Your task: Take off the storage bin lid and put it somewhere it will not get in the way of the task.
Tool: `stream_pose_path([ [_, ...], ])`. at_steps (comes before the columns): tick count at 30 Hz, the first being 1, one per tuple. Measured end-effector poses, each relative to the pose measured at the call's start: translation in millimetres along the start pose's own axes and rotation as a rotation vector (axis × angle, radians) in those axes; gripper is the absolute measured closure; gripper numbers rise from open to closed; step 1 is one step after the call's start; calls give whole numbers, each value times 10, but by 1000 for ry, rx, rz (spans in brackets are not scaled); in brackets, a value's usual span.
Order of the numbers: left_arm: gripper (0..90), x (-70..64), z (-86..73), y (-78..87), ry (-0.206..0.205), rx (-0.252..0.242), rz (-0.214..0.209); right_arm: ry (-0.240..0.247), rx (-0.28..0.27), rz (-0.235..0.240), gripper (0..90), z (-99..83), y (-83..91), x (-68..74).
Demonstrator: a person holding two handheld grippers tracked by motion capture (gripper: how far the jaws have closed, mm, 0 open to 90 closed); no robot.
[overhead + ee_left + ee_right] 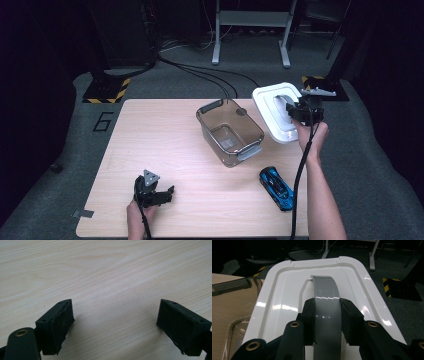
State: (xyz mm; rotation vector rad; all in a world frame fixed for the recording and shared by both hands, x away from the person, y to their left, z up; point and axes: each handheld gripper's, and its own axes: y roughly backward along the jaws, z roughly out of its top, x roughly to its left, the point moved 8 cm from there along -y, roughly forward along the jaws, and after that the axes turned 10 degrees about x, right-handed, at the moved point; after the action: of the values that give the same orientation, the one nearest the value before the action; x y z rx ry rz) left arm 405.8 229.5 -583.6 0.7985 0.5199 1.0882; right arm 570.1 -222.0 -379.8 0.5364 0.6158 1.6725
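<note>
Lid (274, 111), white w/ grey handle (327, 305), was held tilted off bench (165, 150) at far right edge, just beside clear bin (229, 131). Right claw (327, 315) was clamped on handle. Left claw (115, 322) sat wide open, nothing gripped, low over bench near front edge.

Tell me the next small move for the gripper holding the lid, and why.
Probably carry the white lid farther right and set it down. The right gripper is shut on its grey handle, holding it lifted beside the clear bin, which is open. The blue toy car lies on the table, likely going in next; the left gripper rests open.
</note>
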Motion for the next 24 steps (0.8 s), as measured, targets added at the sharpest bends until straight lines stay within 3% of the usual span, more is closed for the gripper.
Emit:
stream_pose_path([
  [16, 135, 0, 0, 0, 0, 0, 0, -63, 37, -53, 668, -160, -193, -250],
  [24, 135, 0, 0, 0, 0, 0, 0, -82, 70, -63, 668, -307, -383, -324],
])
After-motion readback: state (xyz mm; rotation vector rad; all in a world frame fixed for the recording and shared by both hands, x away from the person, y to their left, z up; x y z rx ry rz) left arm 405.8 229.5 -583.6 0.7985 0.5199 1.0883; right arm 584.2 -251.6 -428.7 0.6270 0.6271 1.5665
